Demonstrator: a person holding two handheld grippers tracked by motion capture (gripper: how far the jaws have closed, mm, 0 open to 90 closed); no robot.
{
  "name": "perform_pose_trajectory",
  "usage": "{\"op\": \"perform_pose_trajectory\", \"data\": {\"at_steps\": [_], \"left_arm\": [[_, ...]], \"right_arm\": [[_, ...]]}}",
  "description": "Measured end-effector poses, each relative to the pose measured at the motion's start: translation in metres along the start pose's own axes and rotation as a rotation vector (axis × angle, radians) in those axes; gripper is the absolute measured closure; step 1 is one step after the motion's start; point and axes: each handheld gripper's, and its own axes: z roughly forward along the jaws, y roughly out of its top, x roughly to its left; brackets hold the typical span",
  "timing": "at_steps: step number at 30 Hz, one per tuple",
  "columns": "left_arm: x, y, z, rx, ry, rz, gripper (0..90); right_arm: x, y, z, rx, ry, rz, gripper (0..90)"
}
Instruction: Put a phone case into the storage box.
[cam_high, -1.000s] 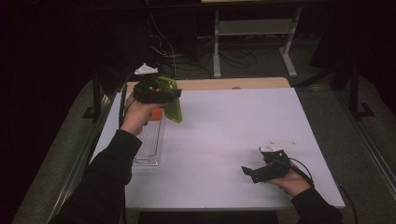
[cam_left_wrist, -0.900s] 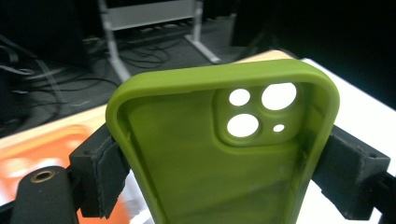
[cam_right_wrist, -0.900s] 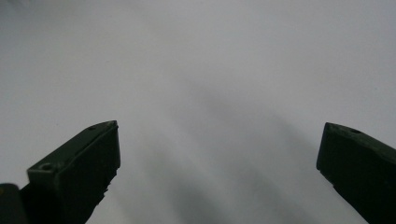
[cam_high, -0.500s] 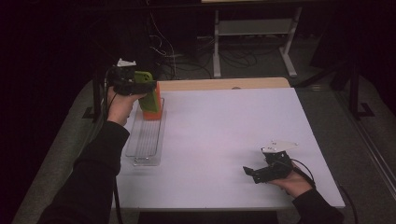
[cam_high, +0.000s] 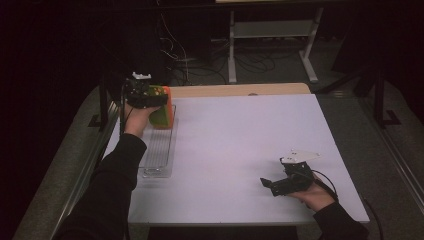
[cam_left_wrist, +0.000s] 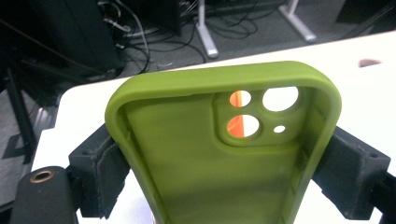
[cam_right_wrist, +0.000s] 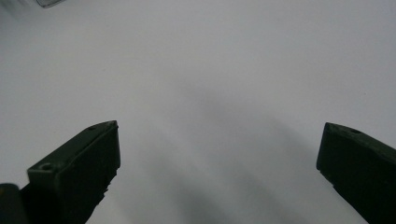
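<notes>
1. The left gripper is at the far left of the white table, above the far end of a clear tray, and grasps a green phone case by its two long sides, jaws pressed against them
2. The case's open inside faces that gripper's camera, the camera cut-out at the far end
3. Something orange sits just behind the case and shows through two of the lens holes
4. The right gripper rests low at the near right of the table, well apart from the tray, jaws spread wide with nothing between them
</notes>
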Motion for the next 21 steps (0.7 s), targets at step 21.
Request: {"op": "perform_pose_trajectory", "data": {"at_steps": [21], "left_arm": [[-0.01,-0.016,0.03,0.034,0.082,0.023,12.3]], "right_arm": [[0.002,0.001,-0.001,-0.008,0.012,-0.01,0.0]]}}
